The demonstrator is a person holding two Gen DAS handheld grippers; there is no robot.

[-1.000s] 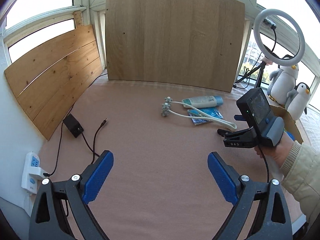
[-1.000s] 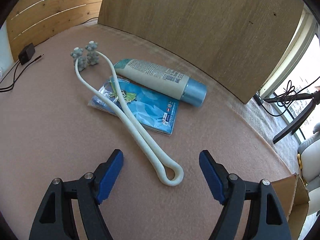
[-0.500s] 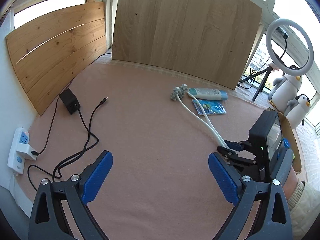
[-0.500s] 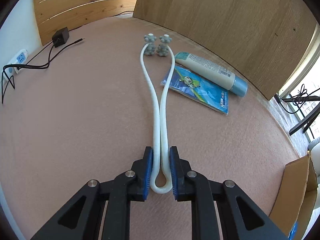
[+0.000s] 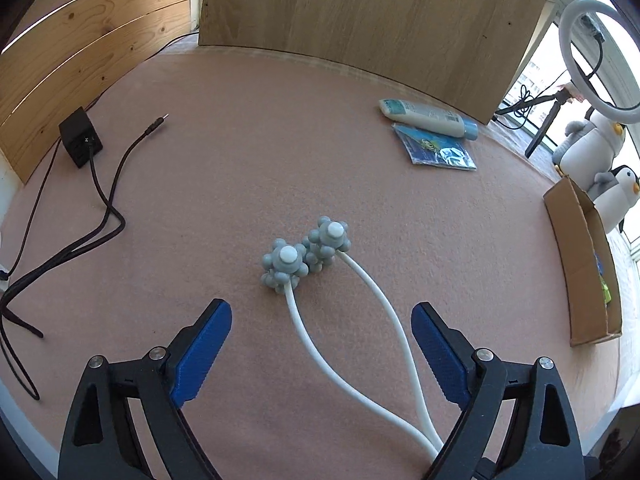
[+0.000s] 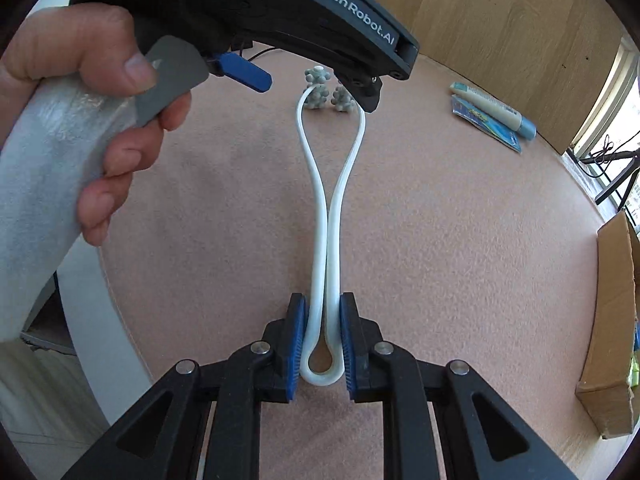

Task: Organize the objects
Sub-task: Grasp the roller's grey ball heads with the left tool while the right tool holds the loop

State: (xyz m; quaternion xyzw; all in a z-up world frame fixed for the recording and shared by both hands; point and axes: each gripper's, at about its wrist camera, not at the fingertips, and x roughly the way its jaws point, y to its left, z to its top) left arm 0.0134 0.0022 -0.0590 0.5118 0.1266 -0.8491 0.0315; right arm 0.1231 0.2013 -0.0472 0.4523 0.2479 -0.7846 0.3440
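A white U-shaped neck massager [image 6: 325,216] with two grey knobbed balls [image 5: 306,254] lies stretched across the pink table mat. My right gripper [image 6: 322,348] is shut on its looped end, squeezing both white arms together. My left gripper [image 5: 322,348] hovers just behind the grey balls, straddling the two white arms [image 5: 392,320]; its jaws are closing but its blue pads stand clear of the arms. In the right wrist view the left gripper [image 6: 316,82] hangs over the balls [image 6: 318,90], held by a person's hand [image 6: 104,92].
A white tube with a blue cap [image 5: 428,116] and a blue packet [image 5: 436,148] lie at the back right. An open cardboard box [image 5: 584,264] stands at the right edge, plush penguins [image 5: 600,152] behind it. A black adapter [image 5: 80,142] and cables [image 5: 100,200] lie left.
My right gripper shut on the massager's loop and dragged it away from the tube and packet toward the mat's near middle. My left gripper came down behind the grey balls.
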